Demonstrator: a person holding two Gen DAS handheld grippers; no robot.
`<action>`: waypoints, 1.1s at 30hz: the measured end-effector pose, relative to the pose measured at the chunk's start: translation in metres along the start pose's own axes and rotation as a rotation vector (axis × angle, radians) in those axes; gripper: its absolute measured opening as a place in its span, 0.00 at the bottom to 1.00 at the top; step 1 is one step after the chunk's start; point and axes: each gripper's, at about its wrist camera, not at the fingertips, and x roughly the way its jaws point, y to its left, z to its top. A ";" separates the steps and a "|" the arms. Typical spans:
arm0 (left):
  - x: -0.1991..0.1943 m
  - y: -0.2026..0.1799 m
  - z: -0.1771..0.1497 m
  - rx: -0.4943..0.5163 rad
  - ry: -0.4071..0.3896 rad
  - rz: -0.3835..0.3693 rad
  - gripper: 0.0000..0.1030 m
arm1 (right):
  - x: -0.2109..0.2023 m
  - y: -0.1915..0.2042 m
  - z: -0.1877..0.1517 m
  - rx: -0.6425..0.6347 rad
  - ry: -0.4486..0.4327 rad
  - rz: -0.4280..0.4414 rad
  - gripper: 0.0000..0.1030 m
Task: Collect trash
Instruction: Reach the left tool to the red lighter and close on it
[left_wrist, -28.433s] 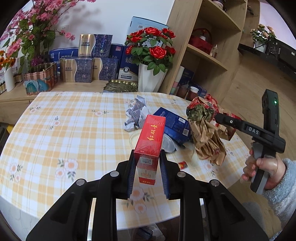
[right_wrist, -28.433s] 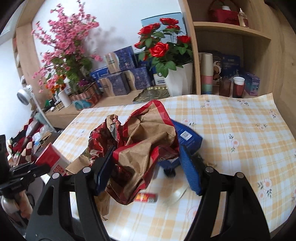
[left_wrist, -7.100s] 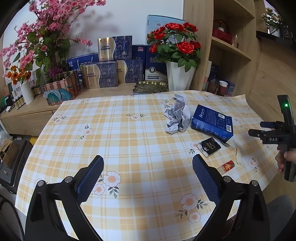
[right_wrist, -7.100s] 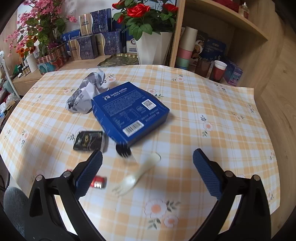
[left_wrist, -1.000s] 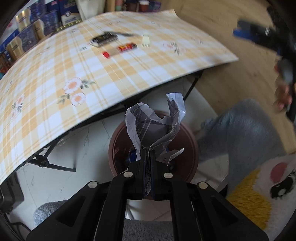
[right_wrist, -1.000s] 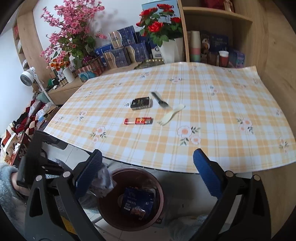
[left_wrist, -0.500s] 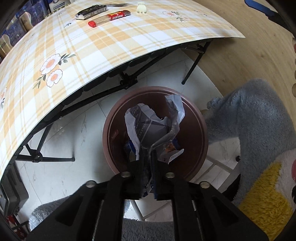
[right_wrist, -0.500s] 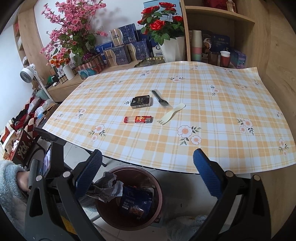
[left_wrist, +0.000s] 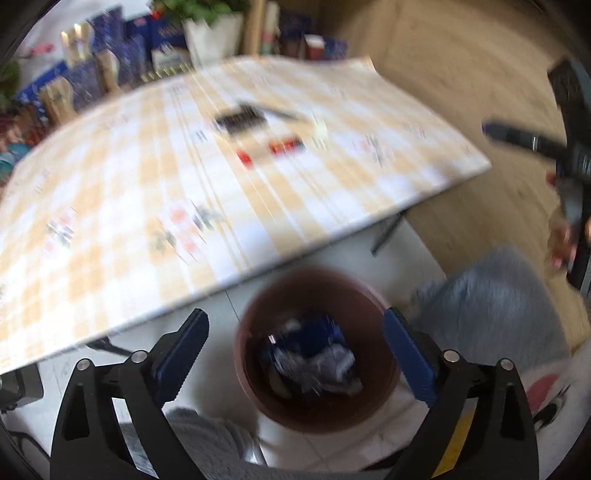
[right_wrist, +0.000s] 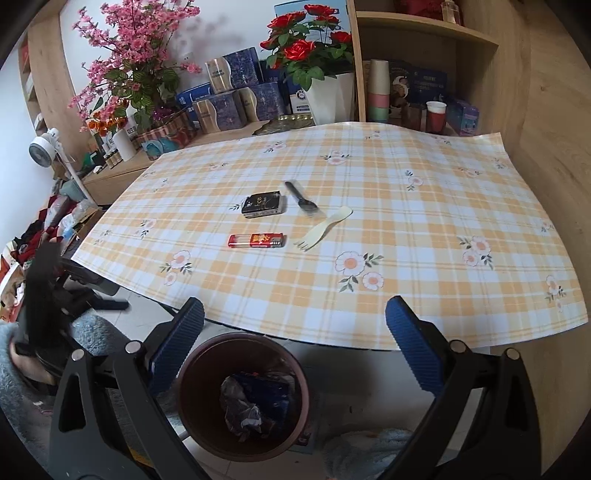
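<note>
A brown bin (right_wrist: 207, 391) stands on the floor below the table's near edge. The crumpled grey paper (right_wrist: 242, 404) lies inside it on a blue box (right_wrist: 271, 393). My left gripper (left_wrist: 295, 354) hovers above the bin (left_wrist: 384, 395), its jaws opening wide with nothing between them; this view is blurred. My right gripper (right_wrist: 293, 349) is open and empty over the table's edge. On the checked tablecloth (right_wrist: 424, 266) lie a red lighter (right_wrist: 256, 240), a black packet (right_wrist: 263, 204), a black fork (right_wrist: 300, 196) and a cream spork (right_wrist: 323, 228).
A hand and grey sleeve (right_wrist: 22, 354) hold the left gripper at the far left of the right wrist view. Vases of flowers (right_wrist: 314, 59), blue boxes and cups on wooden shelves stand beyond the table. Folding table legs cross the tiled floor by the bin.
My left gripper has opened and let go of the crumpled paper, which now lies in the bin. That gripper has risen and tilted up toward the table. The right gripper has kept still.
</note>
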 end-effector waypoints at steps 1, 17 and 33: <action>-0.006 0.002 0.004 -0.013 -0.025 0.016 0.93 | 0.000 0.000 0.001 -0.005 -0.001 -0.006 0.94; -0.063 0.066 0.064 -0.218 -0.323 0.143 0.94 | 0.013 -0.020 0.022 0.020 -0.019 -0.122 0.94; -0.037 0.076 0.087 -0.198 -0.304 0.116 0.94 | 0.055 -0.037 0.052 0.066 -0.020 -0.131 0.94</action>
